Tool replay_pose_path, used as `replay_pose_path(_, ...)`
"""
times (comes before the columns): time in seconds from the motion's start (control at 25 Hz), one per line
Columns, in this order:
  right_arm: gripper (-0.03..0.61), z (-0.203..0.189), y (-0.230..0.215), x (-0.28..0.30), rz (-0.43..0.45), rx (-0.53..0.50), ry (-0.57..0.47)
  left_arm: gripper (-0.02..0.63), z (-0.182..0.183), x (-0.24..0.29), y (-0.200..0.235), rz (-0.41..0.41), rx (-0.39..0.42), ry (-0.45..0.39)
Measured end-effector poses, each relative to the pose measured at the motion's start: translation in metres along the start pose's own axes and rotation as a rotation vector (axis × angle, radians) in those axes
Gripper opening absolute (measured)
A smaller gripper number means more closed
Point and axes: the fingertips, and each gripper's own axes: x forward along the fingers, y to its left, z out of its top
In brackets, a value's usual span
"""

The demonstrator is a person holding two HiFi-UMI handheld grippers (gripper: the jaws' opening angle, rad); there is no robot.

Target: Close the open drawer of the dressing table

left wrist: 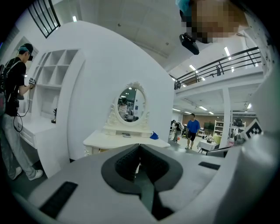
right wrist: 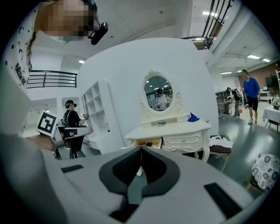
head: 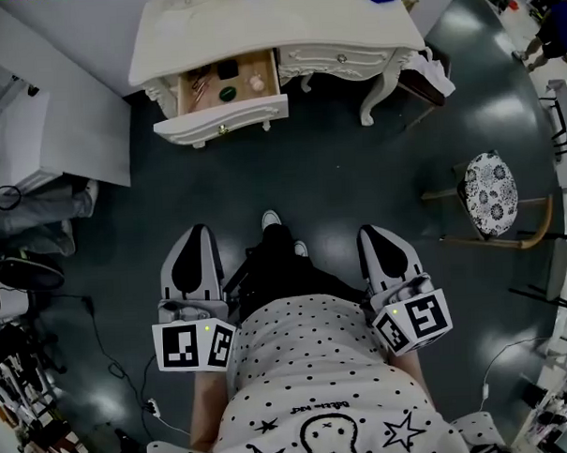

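Both pairs of tongs are pressed together on nothing. The left tongs [head: 196, 232] and right tongs [head: 373, 232] point forward on either side of the person's legs. The open drawer [head: 221, 118] juts toward the person from the left end of the white counter [head: 256, 34]. It is well apart from both pairs, almost straight ahead of the left tongs and off to the left of the right ones. Its front panel runs crosswise to the approach, so I judge that the left tongs, the nearer pair, could push it straight in.
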Motion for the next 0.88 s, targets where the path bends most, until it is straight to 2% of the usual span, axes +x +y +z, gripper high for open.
replay_pose_path(0.24,0.009,0.005,-0.016,0.022,0.01,0.024,0.035,0.014,0.002,0.029,0.004,0.012,-0.011,0.026)
replay_pose_path(0.44,0.009,0.015,-0.028,0.064,0.021,0.034,0.064,0.014,0.004,0.069,0.021,0.016,-0.026,0.054)
replay_pose_path(0.6,0.009,0.039,-0.038,0.11,0.027,0.038,0.061,0.014,0.02,0.112,0.043,0.014,-0.029,0.05)
replay_pose_path(0.88,0.009,0.079,-0.053,0.18,-0.006,0.037,0.032,0.014,0.049,0.186,0.081,-0.039,-0.001,0.026)
